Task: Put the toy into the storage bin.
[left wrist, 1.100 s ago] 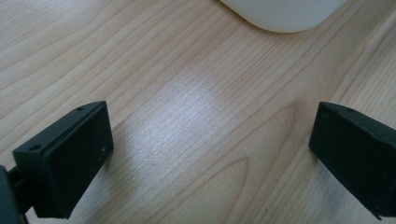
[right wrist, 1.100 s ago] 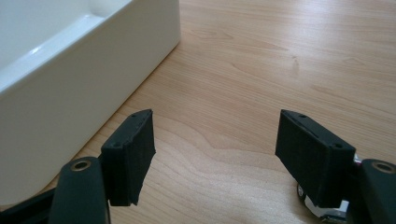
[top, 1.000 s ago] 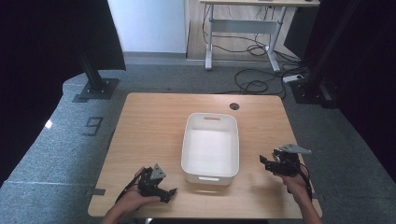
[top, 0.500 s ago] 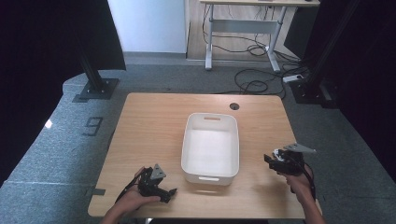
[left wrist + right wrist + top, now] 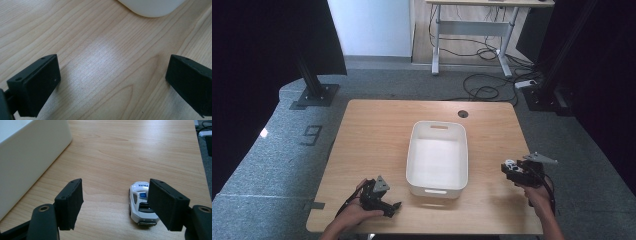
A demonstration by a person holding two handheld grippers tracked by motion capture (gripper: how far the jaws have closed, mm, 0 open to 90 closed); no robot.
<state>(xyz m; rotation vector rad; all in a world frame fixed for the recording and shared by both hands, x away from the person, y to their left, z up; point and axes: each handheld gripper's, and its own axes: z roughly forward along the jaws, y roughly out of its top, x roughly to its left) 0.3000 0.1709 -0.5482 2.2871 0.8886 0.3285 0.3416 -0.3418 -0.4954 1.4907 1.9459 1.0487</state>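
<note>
A white toy police car (image 5: pixel 141 202) lies on the wooden table (image 5: pixel 377 135) near its right edge. My right gripper (image 5: pixel 115 185) is open around it. The car sits close to the right jaw, which hides part of its side. In the high view the right gripper (image 5: pixel 508 168) is right of the white bin (image 5: pixel 437 157), with the car (image 5: pixel 510 163) a small white spot at its tips. My left gripper (image 5: pixel 392 205) rests near the front left, open over bare wood. In the left gripper view (image 5: pixel 112 62) a corner of the bin (image 5: pixel 152 7) shows just ahead.
The bin (image 5: pixel 25 157) stands left of the right gripper, its wall close to the left jaw. A round cable hole (image 5: pixel 463 114) sits near the table's far edge. Black stands (image 5: pixel 314 90) and floor cables (image 5: pixel 484 87) lie beyond the table.
The right gripper has shifted slightly to the right near the table's right edge. The left gripper has stayed still.
</note>
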